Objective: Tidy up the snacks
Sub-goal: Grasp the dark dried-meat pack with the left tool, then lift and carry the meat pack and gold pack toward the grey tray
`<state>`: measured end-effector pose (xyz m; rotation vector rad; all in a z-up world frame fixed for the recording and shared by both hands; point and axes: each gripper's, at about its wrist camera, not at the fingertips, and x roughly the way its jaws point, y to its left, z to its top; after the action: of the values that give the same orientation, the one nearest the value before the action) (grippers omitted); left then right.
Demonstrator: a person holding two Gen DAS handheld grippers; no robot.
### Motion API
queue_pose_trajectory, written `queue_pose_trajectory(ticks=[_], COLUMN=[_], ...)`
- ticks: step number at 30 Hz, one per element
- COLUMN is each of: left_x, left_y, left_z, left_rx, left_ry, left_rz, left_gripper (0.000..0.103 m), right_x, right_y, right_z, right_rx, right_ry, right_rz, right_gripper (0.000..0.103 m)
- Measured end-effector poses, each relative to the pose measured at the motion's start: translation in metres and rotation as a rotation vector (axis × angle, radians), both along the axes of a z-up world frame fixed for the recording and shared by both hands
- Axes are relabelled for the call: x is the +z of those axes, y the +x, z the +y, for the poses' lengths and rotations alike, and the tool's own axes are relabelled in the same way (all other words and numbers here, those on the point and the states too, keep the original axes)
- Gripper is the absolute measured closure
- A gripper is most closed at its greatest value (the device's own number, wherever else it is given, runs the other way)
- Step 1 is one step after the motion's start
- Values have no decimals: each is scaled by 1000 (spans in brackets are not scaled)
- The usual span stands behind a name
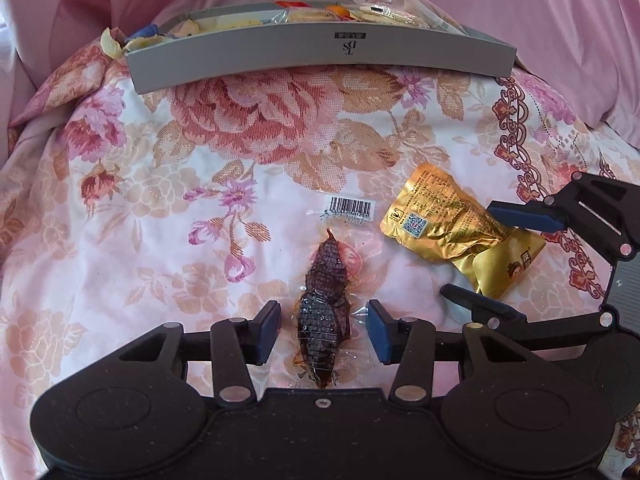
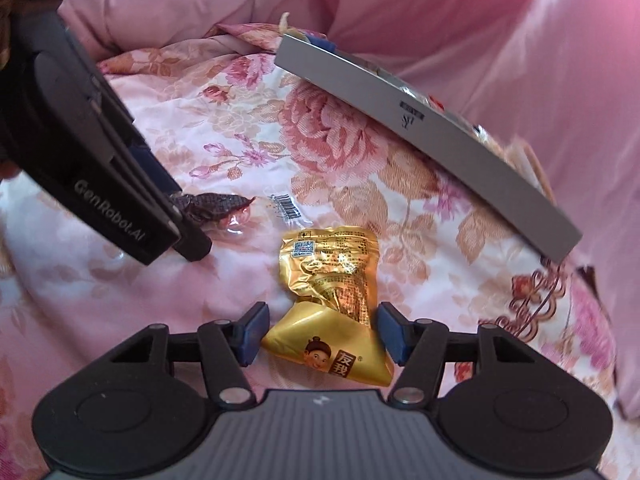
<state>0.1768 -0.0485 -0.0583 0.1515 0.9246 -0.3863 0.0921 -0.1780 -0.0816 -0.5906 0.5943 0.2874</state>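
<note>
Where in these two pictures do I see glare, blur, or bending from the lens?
Left wrist view: sharp; the straight grey box bows into a curve near the top, dark corners from the fisheye; small glints on the gold packet and the dark snack's clear wrap. Right wrist view: bright glare on the gold packet; the pink fabric at upper right looks soft and washed out.

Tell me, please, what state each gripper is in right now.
Left gripper: straddles the dark snack packet; grip cannot be told.
Right gripper: closed on the gold snack packet.

Both wrist cams close, angled down, sharing gold packet (image 1: 452, 220), tray (image 2: 440, 136)
</note>
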Motion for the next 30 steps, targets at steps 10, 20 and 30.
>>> queue_pose_trajectory(ticks=[10, 20, 30], left_x=[2, 1, 11], left_y=[-2, -1, -4], left_z=[-1, 0, 4], left_rx=[10, 24, 52], left_ry=[12, 17, -10], left_rz=[-48, -60, -128], left_gripper=[55, 55, 55], right_x=[-9, -13, -11], right_y=[-9, -11, -12], right_z=[11, 12, 11], right_rx=[61, 73, 69], right_ry=[-140, -170, -184], right_rz=[-116, -146, -212], right_gripper=[40, 40, 40])
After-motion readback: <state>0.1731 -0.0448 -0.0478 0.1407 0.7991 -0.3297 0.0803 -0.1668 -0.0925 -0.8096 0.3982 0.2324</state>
